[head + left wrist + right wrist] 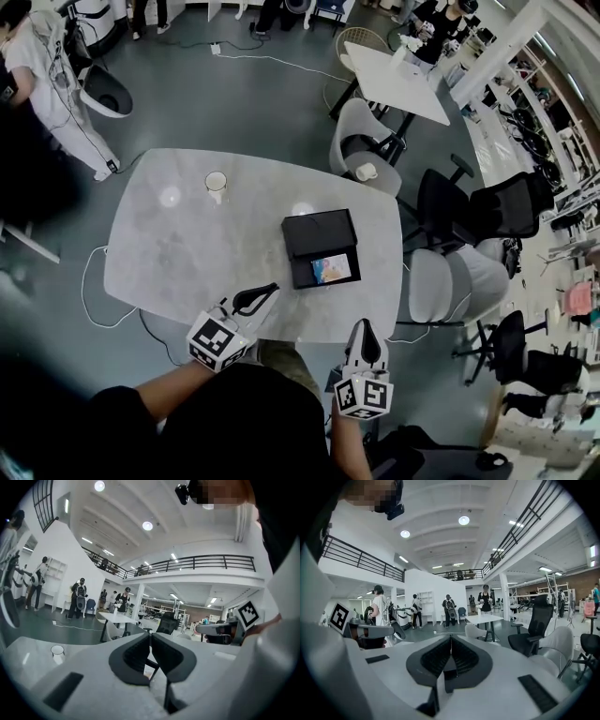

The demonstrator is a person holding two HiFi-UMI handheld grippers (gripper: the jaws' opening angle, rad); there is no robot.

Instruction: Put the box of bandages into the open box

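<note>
A black open box (pixel 319 232) lies on the grey table (pixel 178 253), right of the middle. A colourful box of bandages (pixel 334 270) rests inside its near half. My left gripper (pixel 270 289) hovers over the table's front edge, left of and nearer than the box, jaws shut with nothing between them (pixel 151 641). My right gripper (pixel 365 324) is at the front edge just below the box, also shut and empty (pixel 451 643). Neither gripper touches the box.
A white mug (pixel 217 184) stands at the back left of the table and shows as a mug (pixel 57 651) in the left gripper view. Grey and black office chairs (pixel 455 281) crowd the table's right side. People stand farther off in the hall.
</note>
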